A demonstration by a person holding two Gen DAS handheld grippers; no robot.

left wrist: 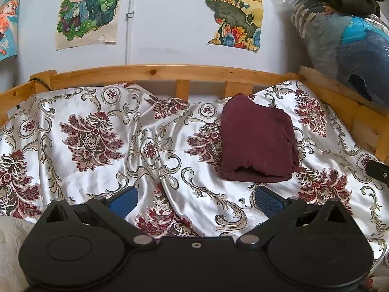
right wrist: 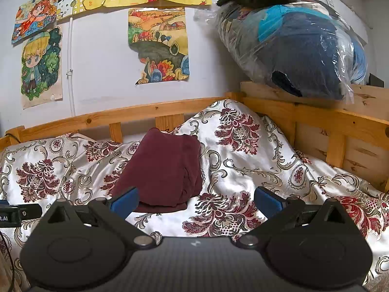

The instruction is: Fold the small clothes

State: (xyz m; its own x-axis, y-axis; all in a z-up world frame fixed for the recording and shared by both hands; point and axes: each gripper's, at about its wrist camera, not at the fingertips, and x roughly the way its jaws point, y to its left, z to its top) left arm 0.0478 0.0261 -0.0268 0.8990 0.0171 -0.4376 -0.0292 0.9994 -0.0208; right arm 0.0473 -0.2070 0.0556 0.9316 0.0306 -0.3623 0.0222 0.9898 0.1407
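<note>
A dark maroon garment point(left wrist: 255, 141) lies folded into a thick rectangle on the floral satin bedspread point(left wrist: 97, 133). In the left wrist view it sits ahead and to the right of my left gripper point(left wrist: 194, 200), which is open and empty, blue pads wide apart above the bedspread. In the right wrist view the same garment point(right wrist: 163, 170) lies ahead and left of my right gripper point(right wrist: 195, 200), which is open and empty. Its left pad point(right wrist: 125, 200) overlaps the garment's near corner in the image; contact cannot be told.
A wooden bed rail point(left wrist: 170, 73) runs along the back, and a side rail point(right wrist: 328, 121) stands at right. A plastic bag of clothes point(right wrist: 304, 48) rests on the right shelf. Drawings hang on the wall. The other gripper shows at the frame edges point(left wrist: 376, 170) point(right wrist: 14, 213).
</note>
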